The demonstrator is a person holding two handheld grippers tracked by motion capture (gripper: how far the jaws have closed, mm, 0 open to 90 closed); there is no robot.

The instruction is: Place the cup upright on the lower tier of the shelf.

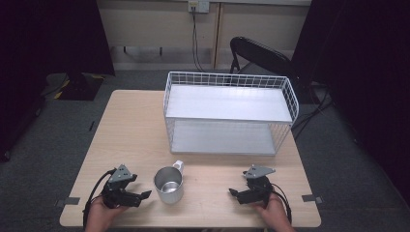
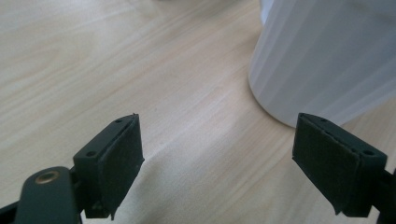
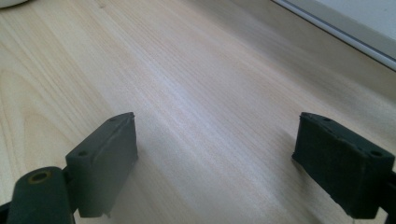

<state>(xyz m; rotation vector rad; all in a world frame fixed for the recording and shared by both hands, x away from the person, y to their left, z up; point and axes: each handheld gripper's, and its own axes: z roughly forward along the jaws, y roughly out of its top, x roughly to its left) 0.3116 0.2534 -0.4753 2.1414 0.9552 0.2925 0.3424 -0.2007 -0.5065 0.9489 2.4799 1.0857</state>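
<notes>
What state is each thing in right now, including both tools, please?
Left tool: open, holding nothing, beside the mug.
Right tool: open, holding nothing, apart from the mug.
Metal mug: upright, empty, handle pointing toward the rack.
Wire rack: upright on the table, both shelves bare.
Folding chair: folded, behind the table.
</notes>
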